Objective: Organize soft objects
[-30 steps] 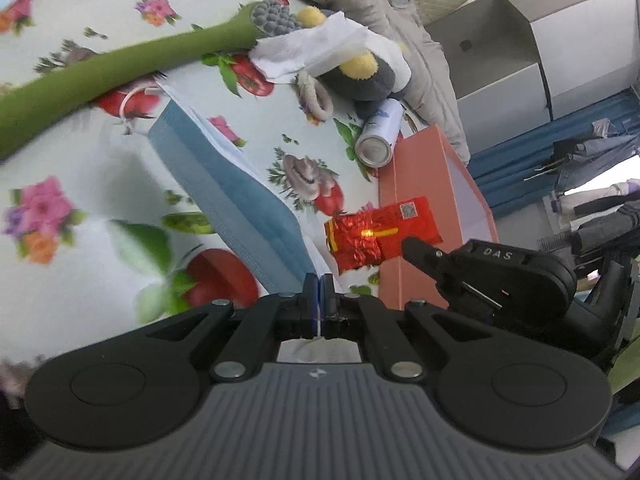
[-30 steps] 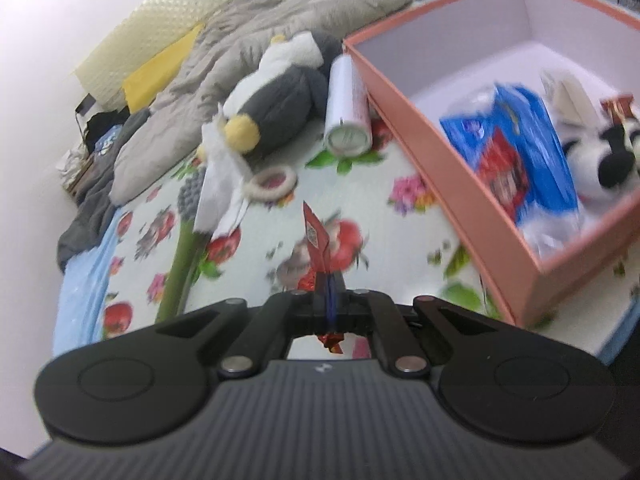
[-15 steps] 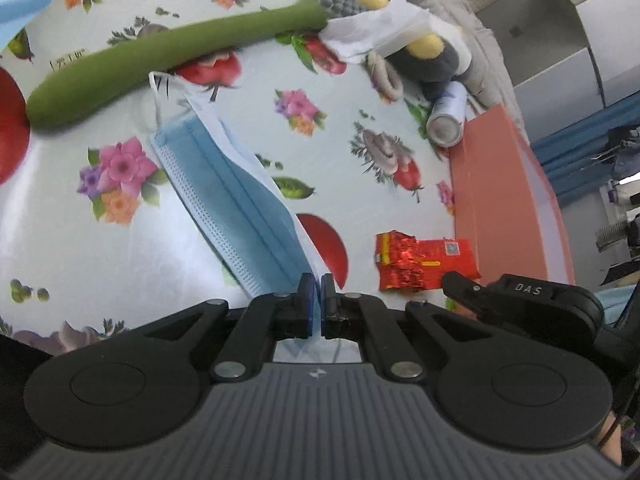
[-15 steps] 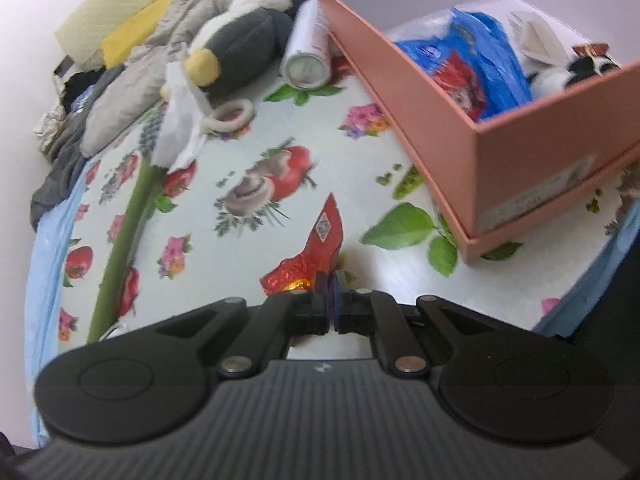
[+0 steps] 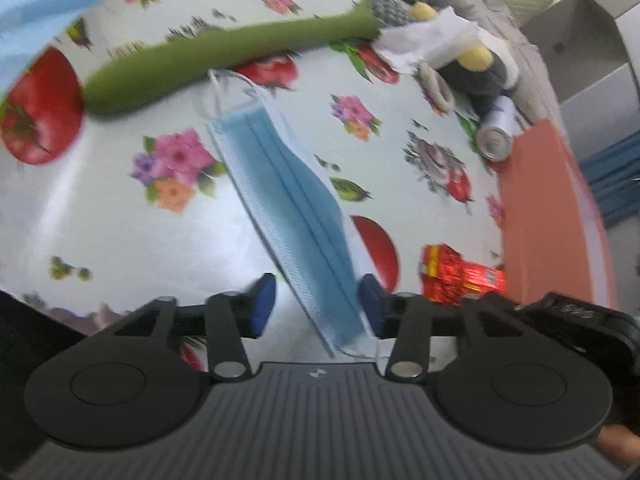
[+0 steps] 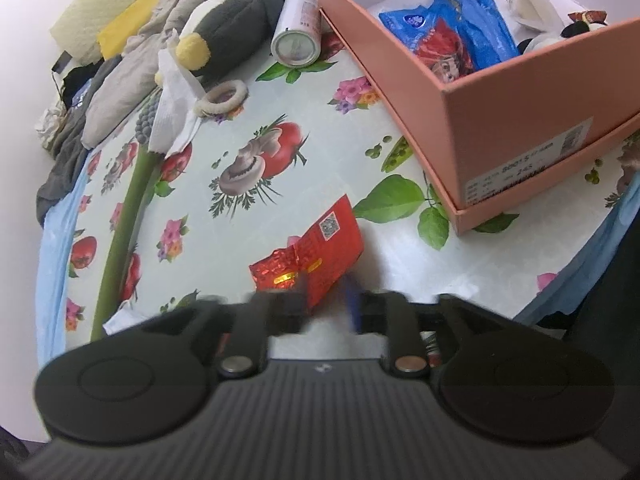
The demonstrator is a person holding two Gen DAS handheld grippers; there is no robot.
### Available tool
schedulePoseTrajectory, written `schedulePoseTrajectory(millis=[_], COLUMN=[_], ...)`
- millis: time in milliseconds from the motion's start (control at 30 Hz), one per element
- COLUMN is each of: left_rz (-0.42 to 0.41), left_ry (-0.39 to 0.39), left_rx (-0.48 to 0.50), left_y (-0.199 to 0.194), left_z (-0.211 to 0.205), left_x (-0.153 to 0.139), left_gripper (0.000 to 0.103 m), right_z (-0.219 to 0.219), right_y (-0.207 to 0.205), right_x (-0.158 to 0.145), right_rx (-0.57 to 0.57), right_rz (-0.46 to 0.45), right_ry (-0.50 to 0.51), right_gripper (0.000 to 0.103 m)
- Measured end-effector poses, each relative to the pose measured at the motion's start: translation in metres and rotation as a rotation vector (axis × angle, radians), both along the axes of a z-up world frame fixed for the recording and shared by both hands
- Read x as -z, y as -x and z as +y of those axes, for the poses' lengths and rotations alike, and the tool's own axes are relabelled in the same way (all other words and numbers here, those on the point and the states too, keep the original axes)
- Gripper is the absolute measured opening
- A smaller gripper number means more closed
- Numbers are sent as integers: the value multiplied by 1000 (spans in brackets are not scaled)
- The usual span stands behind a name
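A blue face mask (image 5: 288, 200) lies flat on the flowered tablecloth (image 5: 100, 220). Its near end sits between the jaws of my left gripper (image 5: 316, 300), close to the right finger. Those jaws are opening and the pads do not press on it. A shiny red packet (image 6: 316, 256) lies on the cloth, its near corner between the blurred jaws of my right gripper (image 6: 326, 300), which are also opening. The left wrist view shows the red packet (image 5: 460, 276) beside the orange box (image 5: 536, 208).
The open orange box (image 6: 500, 112) holds a blue packet (image 6: 464, 24) and a black-and-white plush (image 6: 560, 32). Farther back lie a long green plush stem (image 6: 128, 208), a white tissue (image 6: 172, 92), a ring (image 6: 222, 98), a penguin plush (image 6: 232, 20) and a can (image 6: 298, 28).
Both grippers have sunk toward the table and gone from shut to open. The mask and the red packet, gripped before, now lie loose on the cloth.
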State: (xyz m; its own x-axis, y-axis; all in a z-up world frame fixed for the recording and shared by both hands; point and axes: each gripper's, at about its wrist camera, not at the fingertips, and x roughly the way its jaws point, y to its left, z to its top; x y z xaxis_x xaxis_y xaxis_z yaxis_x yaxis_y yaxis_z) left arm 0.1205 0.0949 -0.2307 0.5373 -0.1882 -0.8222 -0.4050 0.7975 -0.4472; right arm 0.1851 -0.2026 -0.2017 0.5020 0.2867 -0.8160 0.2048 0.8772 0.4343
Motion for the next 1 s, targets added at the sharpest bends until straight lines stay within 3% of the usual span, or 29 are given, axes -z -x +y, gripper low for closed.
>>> schedulePoseTrajectory(millis=[33,233,367,600,700,933,1000], left_rz=[1,2,2,6,3,1,4], left_ry=[-24,-13,-4,-43,-35,2,15], left_rx=[-10,-31,-52,-26,-29,-37,-35], left_y=[1,-1,1,-4,-3,-2,-2], left_z=[-1,-3,0,-5,-4,1,2], left_x=[-2,0,3,6,6,9,10], left_gripper=[59,61,68,68,66,46,43], right_z=[-1,-2,-12,7,22,57,62], right_y=[1,4,6,-1,-5,-9,-5], right_x=[-1,-12,-24,-24,-12,15,17], right_rx=[-1,-6,30,-117,-177,-341,-361], right_rz=[-7,-70,-137,-189,-176,-134,-157], right_ry=[0,80,102,83,98,205,245], right_gripper=[49,48,48,48,48,47,47])
